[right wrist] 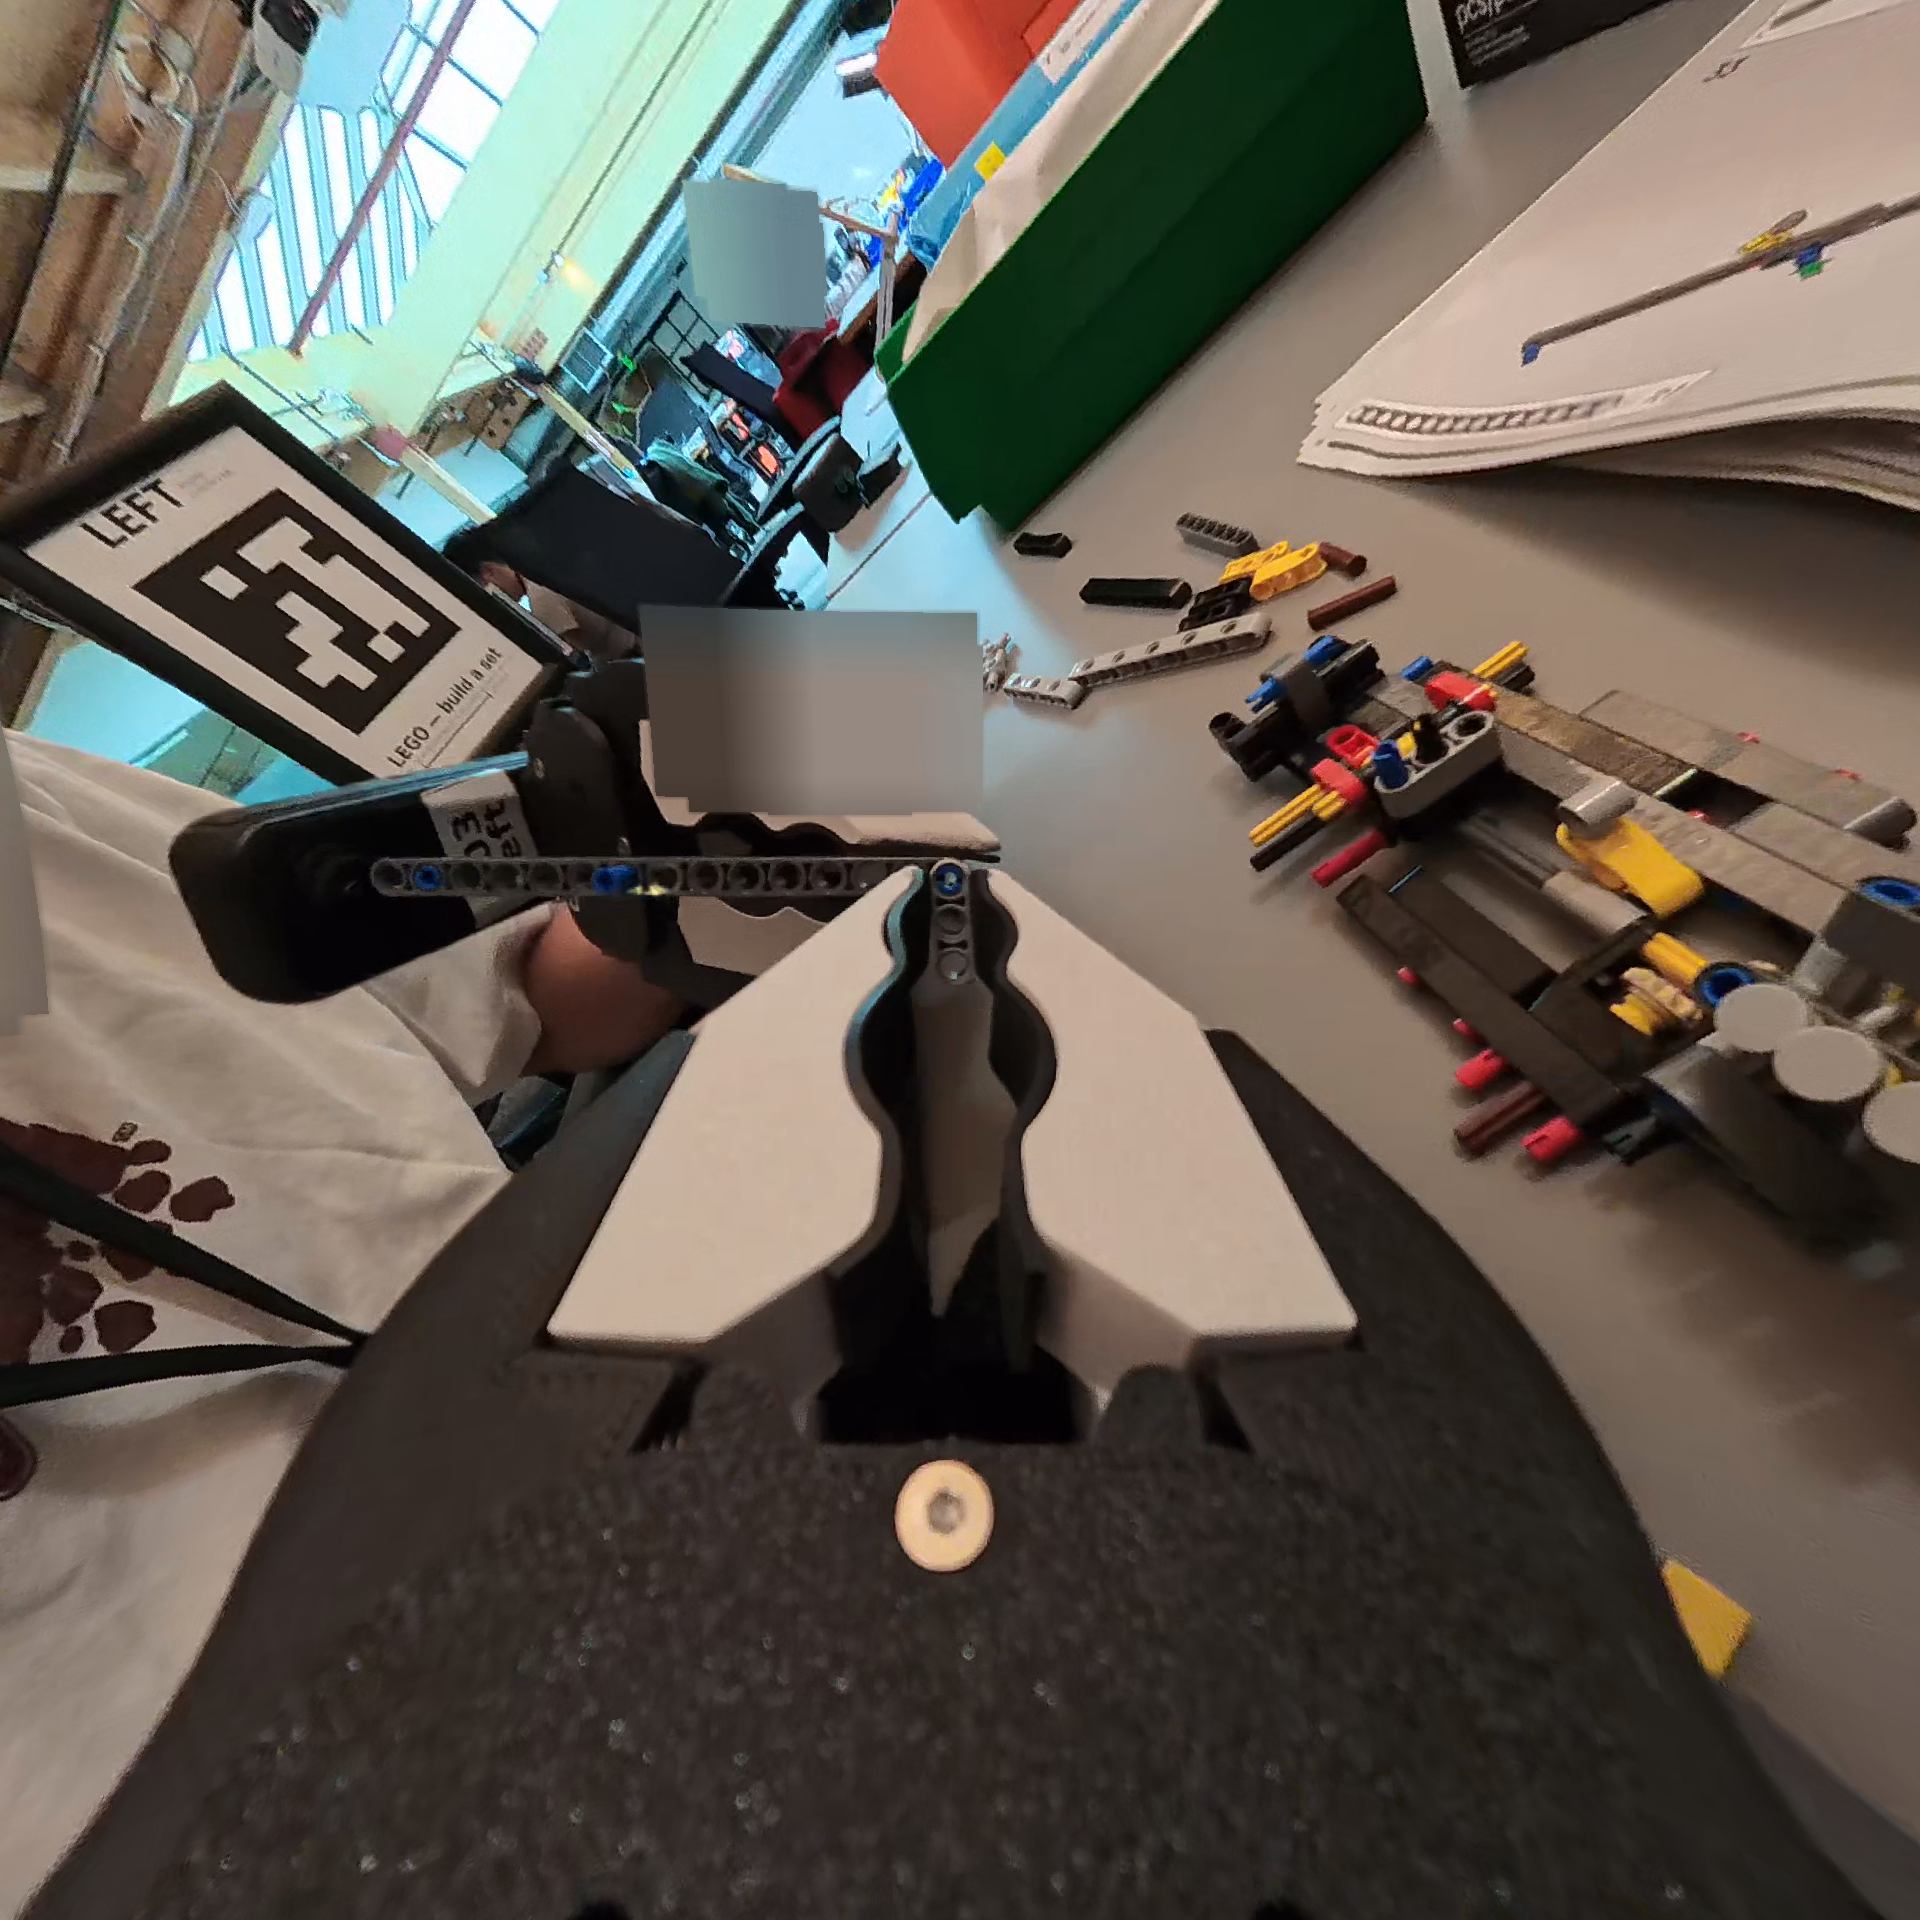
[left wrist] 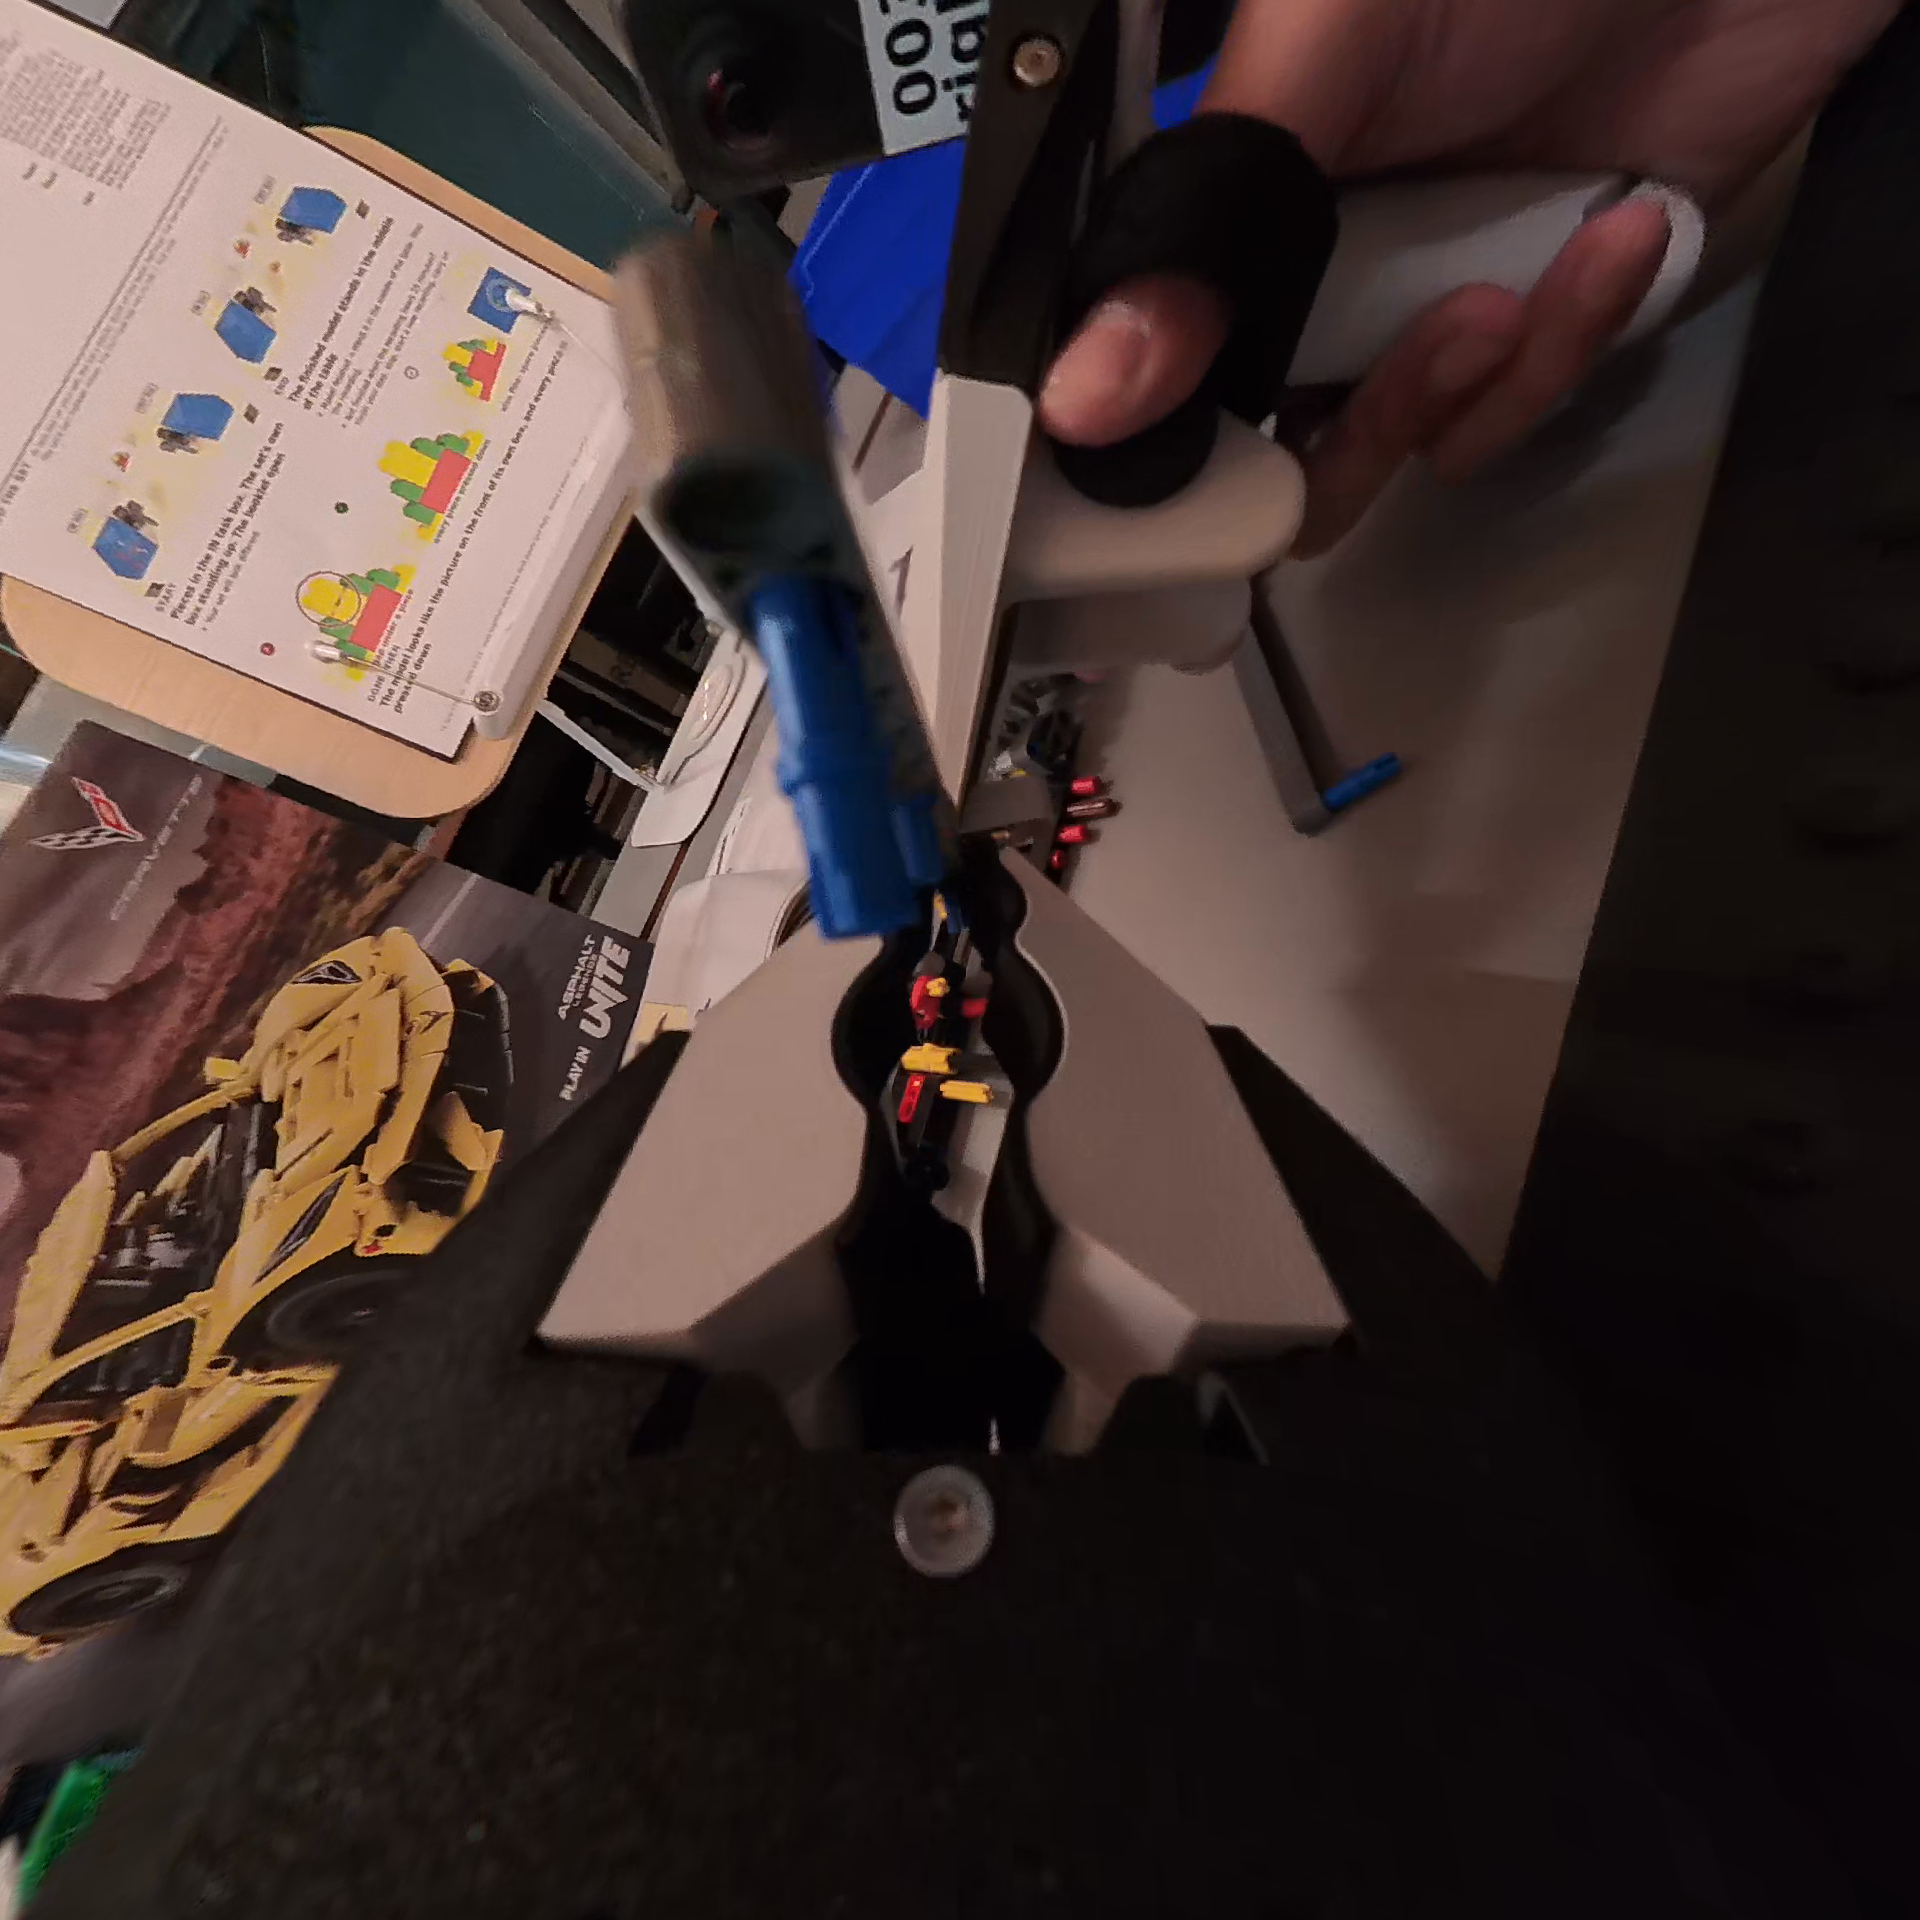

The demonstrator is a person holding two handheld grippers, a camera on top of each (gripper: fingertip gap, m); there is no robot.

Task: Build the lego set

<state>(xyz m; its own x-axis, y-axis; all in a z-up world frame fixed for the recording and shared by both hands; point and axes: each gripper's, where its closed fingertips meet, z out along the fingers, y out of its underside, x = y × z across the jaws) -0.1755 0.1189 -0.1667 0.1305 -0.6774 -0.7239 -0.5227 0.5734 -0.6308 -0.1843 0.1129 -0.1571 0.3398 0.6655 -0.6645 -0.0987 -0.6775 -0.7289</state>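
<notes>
My right gripper (right wrist: 948,883) is shut on a short grey beam (right wrist: 950,940) that a blue pin joins to the end of a long dark grey beam (right wrist: 665,878). The long beam runs off to the left and carries more blue pins. My left gripper (left wrist: 956,862) is shut on that same beam (left wrist: 748,468) near the joined end, and a blue pin (left wrist: 847,800) sticks out beside its tips. Both grippers hold the beam in the air and nearly touch. The left gripper also shows in the right wrist view (right wrist: 914,844), and the right gripper in the left wrist view (left wrist: 964,810), held by a hand (left wrist: 1455,260).
A partly built model (right wrist: 1558,883) lies on the grey table (right wrist: 1091,935) at right, with loose pieces (right wrist: 1247,582) behind it. An open instruction booklet (right wrist: 1662,312) and a green box (right wrist: 1143,260) lie farther back. A box lid with a yellow car picture (left wrist: 260,1143) and an instruction sheet (left wrist: 312,416) are at left.
</notes>
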